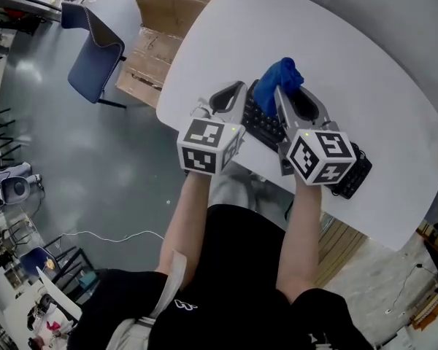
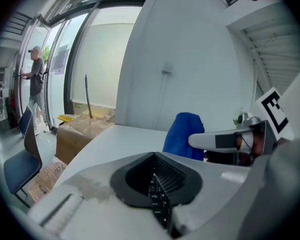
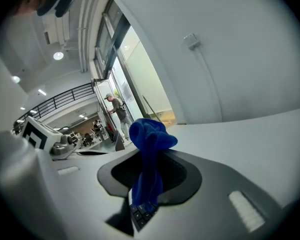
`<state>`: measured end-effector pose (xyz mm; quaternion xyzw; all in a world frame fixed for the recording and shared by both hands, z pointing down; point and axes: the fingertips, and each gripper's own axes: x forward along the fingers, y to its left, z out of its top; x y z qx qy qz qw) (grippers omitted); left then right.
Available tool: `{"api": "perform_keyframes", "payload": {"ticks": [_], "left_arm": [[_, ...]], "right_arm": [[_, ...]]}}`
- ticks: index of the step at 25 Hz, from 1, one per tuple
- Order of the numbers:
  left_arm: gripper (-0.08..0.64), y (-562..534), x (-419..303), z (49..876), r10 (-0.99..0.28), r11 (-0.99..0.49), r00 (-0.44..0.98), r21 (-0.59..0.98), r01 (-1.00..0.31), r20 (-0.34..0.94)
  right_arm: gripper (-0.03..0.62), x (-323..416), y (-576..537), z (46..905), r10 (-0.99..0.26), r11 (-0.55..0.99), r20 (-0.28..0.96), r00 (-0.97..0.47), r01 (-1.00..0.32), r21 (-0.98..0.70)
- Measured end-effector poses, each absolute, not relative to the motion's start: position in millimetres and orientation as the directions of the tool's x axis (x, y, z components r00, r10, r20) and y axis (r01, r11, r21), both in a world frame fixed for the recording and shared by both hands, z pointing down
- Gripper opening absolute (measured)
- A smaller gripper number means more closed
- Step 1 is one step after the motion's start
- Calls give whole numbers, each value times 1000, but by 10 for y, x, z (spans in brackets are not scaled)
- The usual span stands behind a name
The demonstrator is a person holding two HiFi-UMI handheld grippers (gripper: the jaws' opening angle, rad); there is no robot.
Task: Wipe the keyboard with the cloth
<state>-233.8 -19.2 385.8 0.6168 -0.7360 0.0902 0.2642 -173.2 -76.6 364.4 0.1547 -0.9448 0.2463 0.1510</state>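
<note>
We see the blue cloth (image 3: 147, 154) pinched between the jaws of the right gripper (image 1: 290, 92). The jaws are closed on its middle part. The upper part of the cloth stands bunched above the jaw tips, and the lower part hangs down toward the keys of the black keyboard (image 1: 266, 122). We cannot tell if it touches them.

The keyboard lies on the white surface (image 1: 350, 64), close to the edge nearest the person, and both grippers are over it. The cloth is above its far side.

The left gripper (image 2: 152, 154) is just beside the right one, over the left part of the keyboard. Its jaws are together and have nothing between them.

Past the far edge of the surface, cardboard boxes (image 1: 168, 6) and a blue chair (image 1: 95, 57) stand on the floor.
</note>
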Motion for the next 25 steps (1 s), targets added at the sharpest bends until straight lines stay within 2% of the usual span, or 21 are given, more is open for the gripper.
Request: {"api": "perform_keyframes", "payload": {"ticks": [13,25], "left_arm": [[-2,-252,-2326,4462,-760,139,44,229,-963,648],[-2,-262,-2196,4879,-691,95,83,204,-974,718]], "right_arm": [[91,-2085,-590,4342,-50,771,475,-879,-336,-541],[91,-2005,-593,4666,-44,749,546,-837,-389,-536]]}}
